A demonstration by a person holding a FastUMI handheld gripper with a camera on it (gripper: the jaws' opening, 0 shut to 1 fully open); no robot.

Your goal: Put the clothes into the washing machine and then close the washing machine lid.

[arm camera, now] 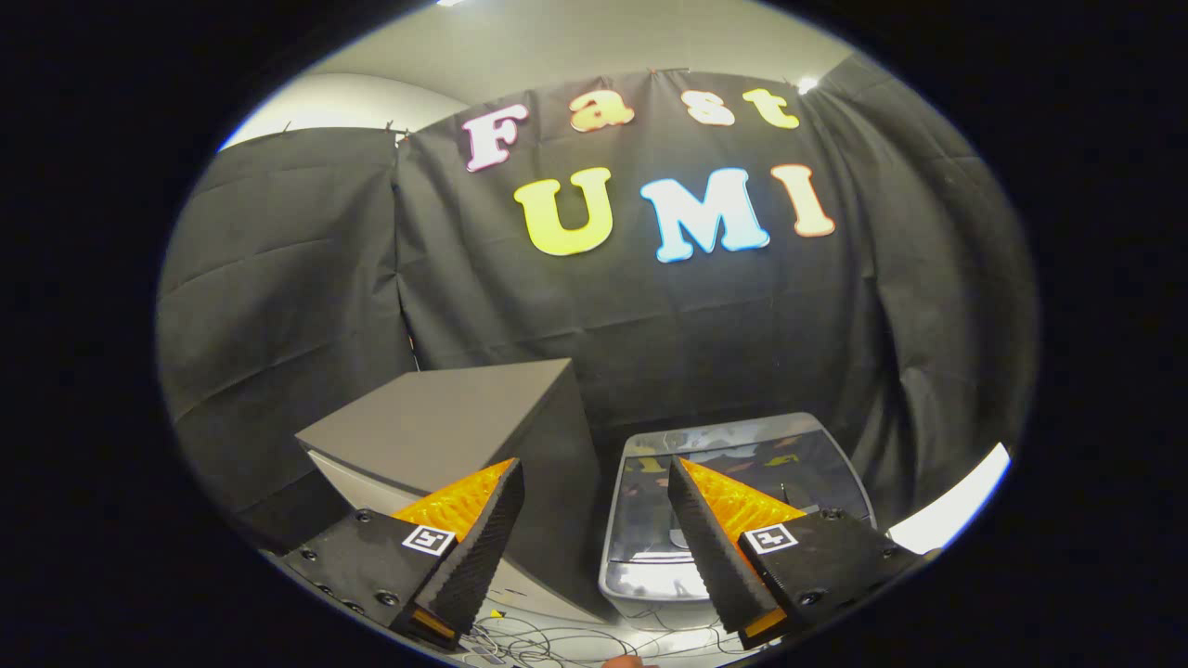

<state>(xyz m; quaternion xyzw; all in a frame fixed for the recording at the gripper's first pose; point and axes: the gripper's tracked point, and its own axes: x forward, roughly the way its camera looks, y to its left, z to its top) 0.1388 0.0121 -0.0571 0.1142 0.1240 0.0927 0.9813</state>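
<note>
A dark grey box-shaped cabinet (pixel 445 422) with a flat matte top and a paler front panel stands beyond the left finger, its near corner hidden behind that finger's tip. The hand-held two-finger gripper (pixel 596 478) hangs above the scene with its jaws spread wide and nothing between them — each finger a wedge of ribbed black rubber backed by translucent orange plastic, mounted on a black block bearing a small square black-and-white marker. Just beside the cabinet stands the small silver-grey plastic washing machine (pixel 733 520), rounded at the corners, its glossy dark lid (pixel 742 464) lying flat and closed and catching reflections. The machine sits ahead of and below the right finger, whose tip overlaps the lid's front half; its left edge falls within the open gap between the fingers. A tangle of thin cables (pixel 575 640) lies on the pale floor below the gap. Wrinkled black cloth (pixel 278 278) hangs behind everything — clothes cannot be made out here.
</note>
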